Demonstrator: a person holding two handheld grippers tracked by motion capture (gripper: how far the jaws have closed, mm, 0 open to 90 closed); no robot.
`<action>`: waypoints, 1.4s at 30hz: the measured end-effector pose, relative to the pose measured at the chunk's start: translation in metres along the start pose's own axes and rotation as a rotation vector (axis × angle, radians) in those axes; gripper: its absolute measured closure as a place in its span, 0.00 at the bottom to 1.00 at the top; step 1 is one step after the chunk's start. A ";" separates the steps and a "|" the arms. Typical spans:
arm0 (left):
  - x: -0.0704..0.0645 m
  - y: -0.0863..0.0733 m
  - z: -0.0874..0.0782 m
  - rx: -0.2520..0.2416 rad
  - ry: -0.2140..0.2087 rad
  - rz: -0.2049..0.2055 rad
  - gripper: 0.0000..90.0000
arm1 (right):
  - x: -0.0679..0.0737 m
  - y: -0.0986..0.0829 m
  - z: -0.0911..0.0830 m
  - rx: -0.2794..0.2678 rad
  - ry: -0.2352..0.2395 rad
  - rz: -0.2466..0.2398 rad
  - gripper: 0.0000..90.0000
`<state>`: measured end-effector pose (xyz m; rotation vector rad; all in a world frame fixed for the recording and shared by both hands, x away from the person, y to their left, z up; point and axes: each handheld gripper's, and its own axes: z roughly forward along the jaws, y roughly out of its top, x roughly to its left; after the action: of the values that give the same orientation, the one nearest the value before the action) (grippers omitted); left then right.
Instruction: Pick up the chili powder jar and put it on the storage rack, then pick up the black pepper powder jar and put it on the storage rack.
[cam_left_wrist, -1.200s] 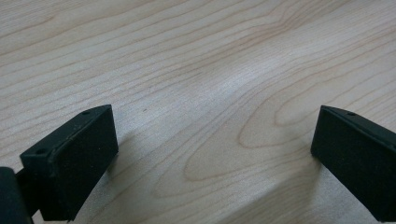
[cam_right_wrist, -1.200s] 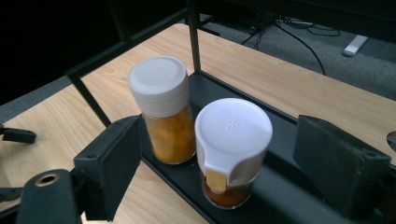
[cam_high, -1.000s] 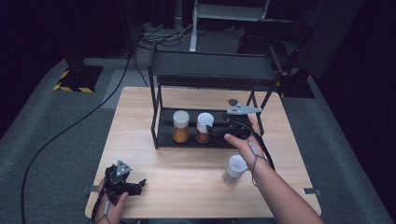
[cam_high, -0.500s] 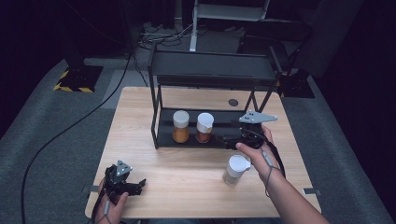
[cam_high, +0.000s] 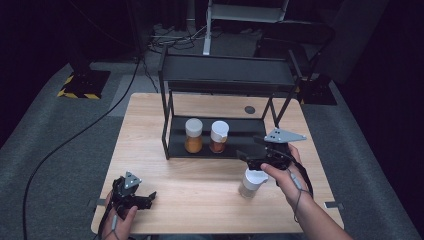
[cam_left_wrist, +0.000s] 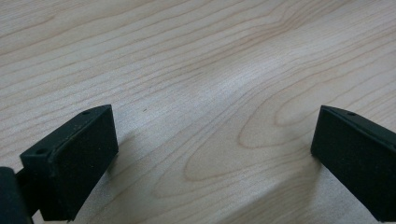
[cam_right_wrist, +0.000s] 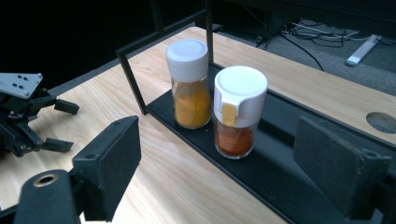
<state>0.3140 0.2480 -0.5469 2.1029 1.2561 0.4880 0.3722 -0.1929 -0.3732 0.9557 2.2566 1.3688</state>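
Note:
Two spice jars stand on the lower shelf of a black rack (cam_high: 227, 72): a yellow-powder jar (cam_high: 193, 135) (cam_right_wrist: 189, 84) and a red-powder jar (cam_high: 219, 136) (cam_right_wrist: 238, 112), both with white caps. A third white-capped jar (cam_high: 251, 182) stands on the table in front of the rack's right end. My right gripper (cam_high: 246, 158) (cam_right_wrist: 224, 172) is open, just above and behind that jar, its jaws pointing left toward the shelf jars. Near the table's front left corner my left gripper (cam_high: 149, 196) (cam_left_wrist: 212, 154) is open over bare wood.
The wooden table (cam_high: 200, 200) has a round cable hole (cam_high: 249, 109) behind the rack. The rack's upper shelf overhangs the jars, and its black posts (cam_right_wrist: 133, 88) frame the lower shelf. The left gripper (cam_right_wrist: 28, 112) also appears far off in the right gripper view.
My right gripper has drawn back from the rack's right end toward the person and lowered beside the loose jar. The left gripper has stayed put.

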 end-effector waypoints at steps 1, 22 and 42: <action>0.000 0.000 0.000 0.000 0.000 0.000 0.00 | 0.000 -0.002 -0.002 0.000 -0.001 0.003 0.17; 0.000 0.000 0.000 0.000 0.000 0.000 0.00 | 0.000 -0.032 -0.023 0.011 -0.004 0.002 0.16; 0.000 0.000 0.000 0.000 0.000 0.000 0.00 | 0.001 -0.063 -0.019 0.005 0.000 -0.003 0.11</action>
<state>0.3140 0.2480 -0.5469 2.1031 1.2562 0.4881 0.3371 -0.2244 -0.4192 0.9532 2.2616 1.3626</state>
